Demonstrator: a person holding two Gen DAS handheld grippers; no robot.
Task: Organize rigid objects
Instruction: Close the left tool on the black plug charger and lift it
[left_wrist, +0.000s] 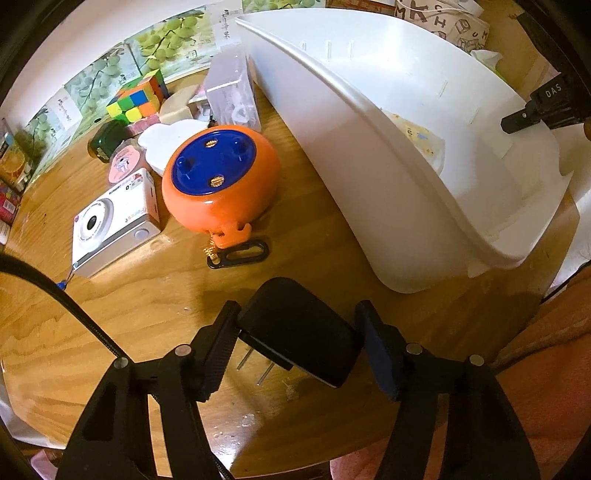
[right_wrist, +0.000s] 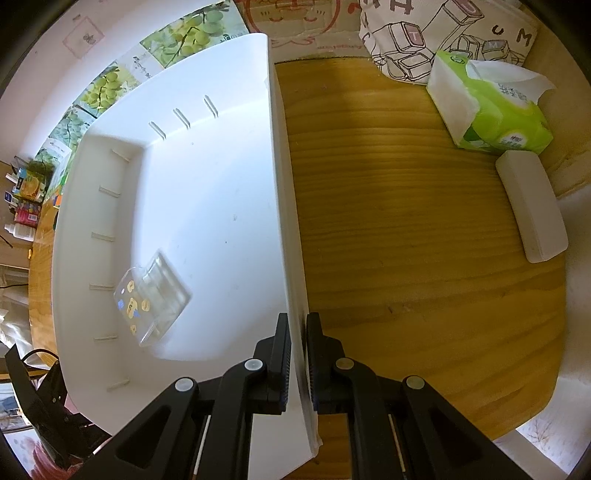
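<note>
A black plug adapter (left_wrist: 299, 325) with two metal prongs sits between the pads of my left gripper (left_wrist: 297, 308), tilted just over the wooden table (left_wrist: 147, 314); both pads press on its sides. The white plastic bin (left_wrist: 369, 166) stands to the right of it. In the right wrist view my right gripper (right_wrist: 298, 319) is shut on the bin's thin side wall (right_wrist: 284, 184). One right fingertip (left_wrist: 524, 118) also shows at the bin's far rim in the left wrist view. Inside the bin lies a clear box with yellow stickers (right_wrist: 151, 299).
Left of the bin lie an orange round toy with a blue base (left_wrist: 218, 177), a black clip (left_wrist: 240, 253), a white camera (left_wrist: 114, 221), a colour cube (left_wrist: 136, 98) and a clear case (left_wrist: 232, 92). Right of the bin sit a green tissue pack (right_wrist: 487, 110) and a white case (right_wrist: 532, 206).
</note>
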